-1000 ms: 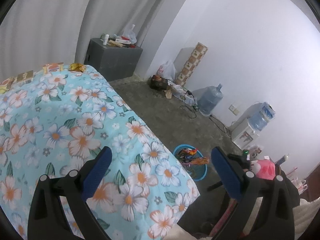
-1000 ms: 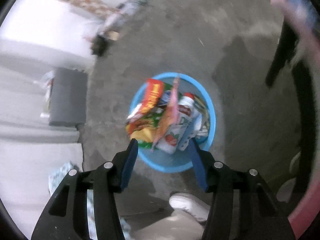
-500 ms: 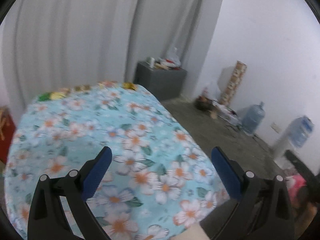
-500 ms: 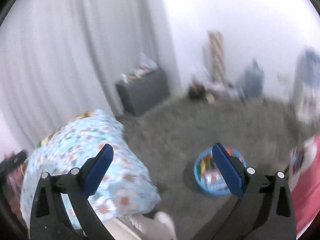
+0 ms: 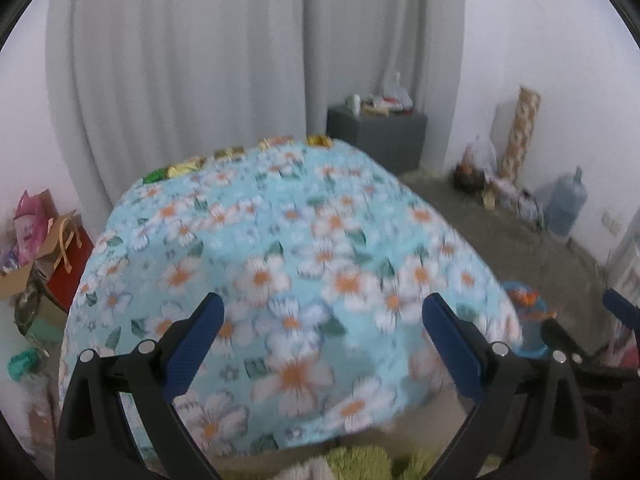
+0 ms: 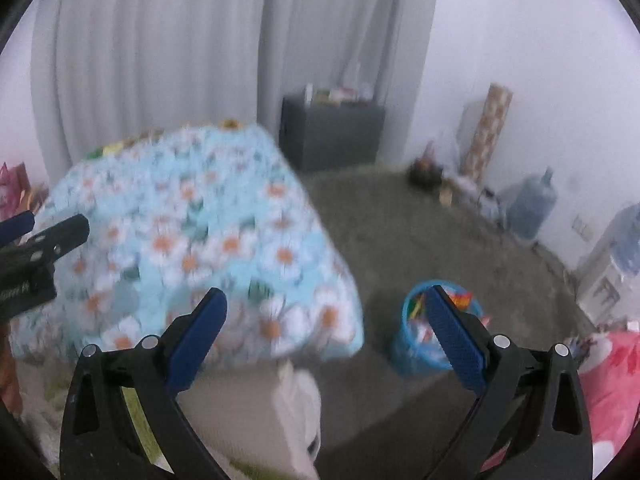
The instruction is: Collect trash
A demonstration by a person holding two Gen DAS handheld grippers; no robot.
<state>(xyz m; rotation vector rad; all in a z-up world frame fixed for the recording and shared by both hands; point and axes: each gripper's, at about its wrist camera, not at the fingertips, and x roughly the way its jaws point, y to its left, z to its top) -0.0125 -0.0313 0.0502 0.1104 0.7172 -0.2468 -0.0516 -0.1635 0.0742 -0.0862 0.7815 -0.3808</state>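
A table under a blue flowered cloth (image 5: 280, 248) fills the left wrist view; it also shows in the right wrist view (image 6: 192, 224). Several shiny wrappers (image 5: 180, 169) lie along its far edge. A blue bin (image 6: 424, 344) full of wrappers stands on the floor right of the table; it also shows in the left wrist view (image 5: 528, 320). My left gripper (image 5: 320, 340) is open and empty above the near part of the table. My right gripper (image 6: 326, 330) is open and empty, over the table's right corner and the bin.
A dark grey cabinet (image 5: 376, 140) with clutter stands at the back by the curtain. Water jugs (image 6: 530, 208), a patterned roll (image 6: 486, 132) and floor clutter line the right wall. Bags and boxes (image 5: 36, 240) sit left of the table. Something pink (image 6: 612, 384) lies at the right.
Both views swung up from the bin and floor toward the table and curtain. The right gripper opened wide and moved away from the bin. The frames are blurred by motion.
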